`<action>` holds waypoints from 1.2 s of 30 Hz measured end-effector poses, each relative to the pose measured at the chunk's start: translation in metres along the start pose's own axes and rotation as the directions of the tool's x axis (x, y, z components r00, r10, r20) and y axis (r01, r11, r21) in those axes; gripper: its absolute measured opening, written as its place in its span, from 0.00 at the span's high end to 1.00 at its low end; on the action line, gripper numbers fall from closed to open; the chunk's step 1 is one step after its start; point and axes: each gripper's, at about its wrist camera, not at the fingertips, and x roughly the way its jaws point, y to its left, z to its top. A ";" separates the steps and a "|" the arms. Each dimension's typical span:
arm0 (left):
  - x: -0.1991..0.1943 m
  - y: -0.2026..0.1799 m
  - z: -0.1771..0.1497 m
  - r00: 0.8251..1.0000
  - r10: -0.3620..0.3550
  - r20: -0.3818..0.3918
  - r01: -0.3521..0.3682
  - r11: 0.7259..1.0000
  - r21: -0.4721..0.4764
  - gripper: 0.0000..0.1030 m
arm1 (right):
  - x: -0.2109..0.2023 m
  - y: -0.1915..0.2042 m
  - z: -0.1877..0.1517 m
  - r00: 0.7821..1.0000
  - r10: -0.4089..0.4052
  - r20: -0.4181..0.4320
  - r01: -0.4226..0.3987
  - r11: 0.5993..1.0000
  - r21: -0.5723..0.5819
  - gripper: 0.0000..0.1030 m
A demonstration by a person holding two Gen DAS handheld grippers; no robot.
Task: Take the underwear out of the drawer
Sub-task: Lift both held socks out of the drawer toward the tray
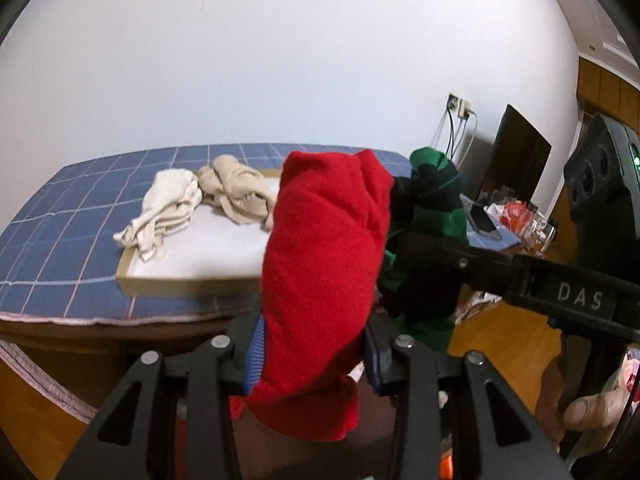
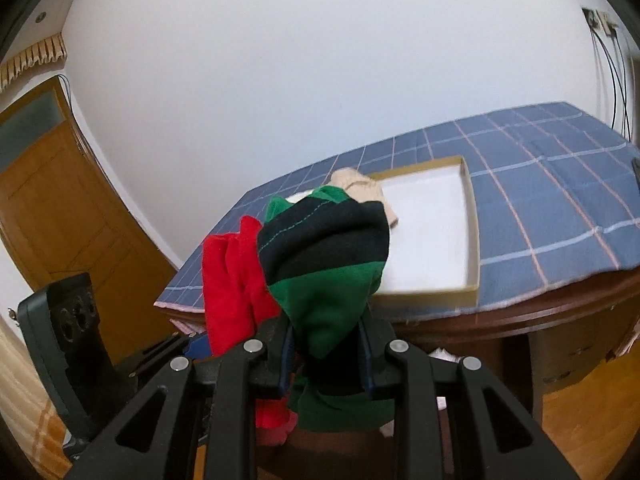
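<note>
My left gripper point(image 1: 316, 354) is shut on a bunched red underwear point(image 1: 324, 256), which stands up between its blue pads. Beside it on the right, my right gripper point(image 2: 326, 354) is shut on a green and dark navy striped underwear point(image 2: 328, 256). The striped underwear point(image 1: 434, 196) and the right gripper's body show at the right of the left wrist view. The red underwear point(image 2: 230, 280) shows at the left of the right wrist view. Both pieces hang in the air in front of a bed. The drawer is not in view.
A bed with a blue checked cover point(image 1: 60, 220) lies ahead, with a shallow cardboard box lid point(image 2: 472, 248) on it. Two beige garments point(image 1: 168, 208) lie on that lid. A dark screen point(image 1: 516, 160) and a cluttered table stand at the right. A wooden door point(image 2: 52, 208) stands at the left.
</note>
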 end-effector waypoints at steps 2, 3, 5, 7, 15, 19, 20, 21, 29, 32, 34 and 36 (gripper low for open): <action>0.005 0.003 0.007 1.000 -0.005 0.012 0.005 1.000 -0.010 0.62 | 0.004 0.000 0.009 1.000 -0.003 0.010 0.003 1.000 -0.003 0.72; 0.008 0.005 0.010 1.000 -0.007 0.015 0.007 1.000 -0.014 0.62 | 0.005 0.000 0.012 1.000 -0.003 0.013 0.003 1.000 -0.003 0.72; 0.015 0.008 0.017 1.000 -0.009 0.019 0.009 1.000 -0.021 0.62 | 0.011 -0.002 0.020 1.000 -0.009 0.019 0.009 1.000 -0.005 0.72; 0.021 0.010 0.023 1.000 -0.009 0.023 0.010 1.000 -0.025 0.62 | 0.014 -0.004 0.027 1.000 -0.014 0.023 0.015 1.000 -0.005 0.72; 0.050 0.012 0.048 1.000 -0.016 0.026 0.017 0.999 -0.034 0.62 | 0.034 -0.021 0.057 0.998 -0.048 0.035 0.048 0.999 0.009 0.72; 0.062 0.009 0.063 0.999 -0.013 0.035 0.014 1.000 -0.027 0.62 | 0.046 -0.029 0.075 0.997 -0.070 0.045 0.070 0.998 0.009 0.72; 0.066 0.007 0.068 0.999 -0.008 0.040 0.009 1.000 -0.024 0.62 | 0.048 -0.031 0.078 0.996 -0.074 0.045 0.073 0.997 0.009 0.72; 0.069 0.006 0.072 0.999 -0.003 0.045 0.004 1.000 -0.022 0.62 | 0.051 -0.033 0.081 0.996 -0.077 0.045 0.076 0.997 0.010 0.72; 0.098 0.004 0.093 0.999 0.035 0.039 -0.034 0.999 -0.019 0.62 | 0.073 -0.050 0.102 0.990 -0.131 0.057 0.130 0.991 0.017 0.72; 0.111 0.005 0.096 0.999 0.041 0.018 -0.040 0.999 -0.031 0.62 | 0.082 -0.055 0.107 0.989 -0.136 0.048 0.135 0.990 0.026 0.72; 0.120 0.005 0.098 0.999 0.052 0.009 -0.051 0.998 -0.038 0.62 | 0.087 -0.058 0.109 0.988 -0.146 0.043 0.145 0.989 0.025 0.72; 0.127 0.008 0.100 0.998 0.059 -0.001 -0.059 0.997 -0.043 0.62 | 0.092 -0.059 0.112 0.988 -0.151 0.035 0.151 0.988 0.026 0.72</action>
